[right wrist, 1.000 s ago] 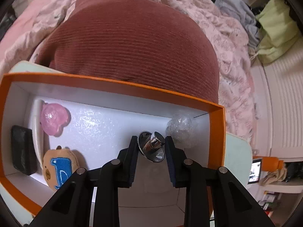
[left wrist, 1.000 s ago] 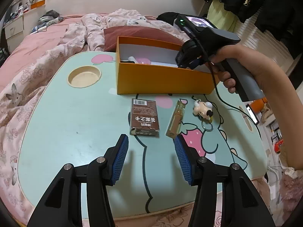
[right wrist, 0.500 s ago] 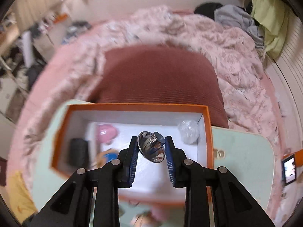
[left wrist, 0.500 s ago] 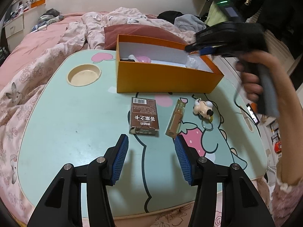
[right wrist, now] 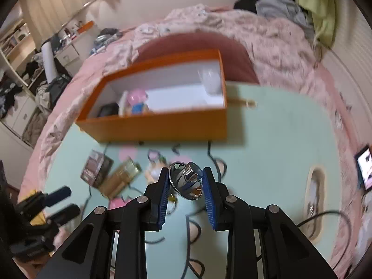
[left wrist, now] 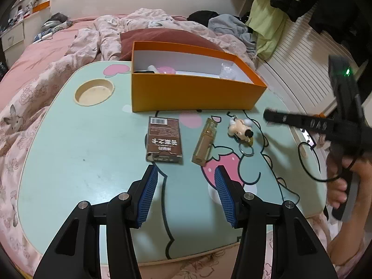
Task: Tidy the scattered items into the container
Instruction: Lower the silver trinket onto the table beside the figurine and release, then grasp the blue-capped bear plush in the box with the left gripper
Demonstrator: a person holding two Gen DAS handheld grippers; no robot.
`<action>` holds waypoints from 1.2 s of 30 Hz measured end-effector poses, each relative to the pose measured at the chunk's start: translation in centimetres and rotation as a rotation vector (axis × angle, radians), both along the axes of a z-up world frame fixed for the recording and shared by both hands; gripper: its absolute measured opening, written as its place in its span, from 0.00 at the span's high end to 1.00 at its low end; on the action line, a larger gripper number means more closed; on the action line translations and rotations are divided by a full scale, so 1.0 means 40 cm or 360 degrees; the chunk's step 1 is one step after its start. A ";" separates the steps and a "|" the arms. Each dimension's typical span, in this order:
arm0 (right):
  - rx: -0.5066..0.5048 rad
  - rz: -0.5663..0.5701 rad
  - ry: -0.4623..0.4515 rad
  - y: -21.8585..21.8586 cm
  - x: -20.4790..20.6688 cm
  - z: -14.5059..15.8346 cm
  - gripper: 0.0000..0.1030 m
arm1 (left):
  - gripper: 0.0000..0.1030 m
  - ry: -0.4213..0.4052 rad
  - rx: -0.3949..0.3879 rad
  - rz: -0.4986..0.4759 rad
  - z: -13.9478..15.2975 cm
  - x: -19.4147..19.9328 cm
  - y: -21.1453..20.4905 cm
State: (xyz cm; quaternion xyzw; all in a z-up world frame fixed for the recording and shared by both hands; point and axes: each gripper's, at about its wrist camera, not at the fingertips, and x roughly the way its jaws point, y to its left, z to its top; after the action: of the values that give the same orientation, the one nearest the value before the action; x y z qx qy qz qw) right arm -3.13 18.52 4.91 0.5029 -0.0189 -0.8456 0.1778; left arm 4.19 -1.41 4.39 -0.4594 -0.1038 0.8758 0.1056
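Note:
An orange box point(left wrist: 193, 93) stands at the back of the mint table point(left wrist: 81, 144); it holds a pink item, a dark item and a clear ball. On the table before it lie a brown carton point(left wrist: 164, 143), a gold tube point(left wrist: 204, 144) and a mouse keychain point(left wrist: 240, 130). My left gripper point(left wrist: 184, 193) is open and empty, low over the table just in front of the carton. My right gripper point(right wrist: 186, 183) is shut on a shiny metal cone point(right wrist: 187, 180), held above the table in front of the box point(right wrist: 162, 121).
A round cup recess point(left wrist: 94, 91) sits at the table's left. Pink bedding point(left wrist: 34, 74) and a maroon cushion point(left wrist: 162, 36) surround the table. A phone point(right wrist: 366, 167) lies at the right edge. A black cable point(left wrist: 309, 162) trails across the table's right side.
My right gripper has pulled back and away from over the box, still holding the metal cone, to the right side of the table. My left gripper has stayed still.

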 end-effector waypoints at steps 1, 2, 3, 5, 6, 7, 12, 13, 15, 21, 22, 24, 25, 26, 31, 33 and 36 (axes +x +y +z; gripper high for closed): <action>0.0003 -0.0006 -0.0016 0.005 0.002 -0.011 0.74 | 0.49 0.0002 -0.0005 -0.0006 0.000 0.001 0.004; 0.0010 -0.0012 -0.0038 0.007 0.001 -0.026 0.74 | 0.49 0.0002 -0.0008 -0.0009 0.002 0.001 0.007; 0.0009 -0.0016 -0.0047 0.010 0.002 -0.033 0.74 | 0.49 0.0002 -0.0012 -0.0013 0.002 0.001 0.009; -0.0016 -0.0015 -0.0069 0.015 0.003 -0.047 0.74 | 0.49 0.0002 -0.0017 -0.0014 0.003 0.001 0.013; -0.0031 -0.0009 -0.0075 0.015 0.004 -0.051 0.73 | 0.49 0.0001 -0.0018 -0.0015 0.002 0.002 0.013; -0.0046 -0.0012 -0.0066 0.016 0.003 -0.051 0.73 | 0.49 -0.0001 -0.0019 -0.0017 0.003 0.002 0.013; -0.0088 -0.0047 0.0035 0.025 0.026 -0.033 0.54 | 0.49 0.0002 -0.0022 -0.0011 0.005 0.006 0.013; -0.0116 -0.0069 0.0055 0.034 0.030 -0.025 0.53 | 0.49 0.0003 -0.0020 -0.0007 0.006 0.007 0.012; -0.0146 -0.0104 0.0072 0.050 0.033 -0.012 0.52 | 0.49 0.0006 -0.0020 -0.0007 0.007 0.007 0.011; -0.0111 -0.0137 0.0080 0.074 0.057 -0.003 0.52 | 0.49 0.0014 -0.0018 0.0003 0.011 0.005 0.006; -0.0120 -0.0137 0.0074 0.075 0.063 -0.006 0.52 | 0.49 0.0012 -0.0019 0.0004 0.010 0.005 0.006; -0.0131 -0.0140 0.0069 0.076 0.075 -0.014 0.52 | 0.49 0.0006 -0.0016 0.0005 0.008 0.002 0.006; -0.0132 -0.0141 0.0067 0.075 0.080 -0.018 0.52 | 0.49 0.0003 -0.0013 0.0003 0.008 -0.001 0.006; -0.0140 -0.0140 0.0064 0.073 0.087 -0.024 0.52 | 0.49 0.0003 -0.0010 0.0001 0.010 -0.003 0.006; -0.0154 -0.0104 0.0041 0.053 0.106 -0.044 0.52 | 0.49 0.0044 0.0003 0.0005 0.063 -0.044 -0.004; -0.0144 -0.0090 0.0037 0.043 0.111 -0.049 0.52 | 0.49 0.0047 0.0032 -0.0024 0.097 -0.083 -0.003; -0.0155 -0.0070 0.0041 0.033 0.118 -0.052 0.52 | 0.50 0.0023 0.0054 -0.0060 0.148 -0.181 -0.010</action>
State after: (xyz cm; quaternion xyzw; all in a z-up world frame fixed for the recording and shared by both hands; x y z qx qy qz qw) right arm 1.59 19.85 2.84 0.4823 -0.0687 -0.8537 0.1837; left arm -3.04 -1.80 10.29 -0.4531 -0.1091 0.8751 0.1305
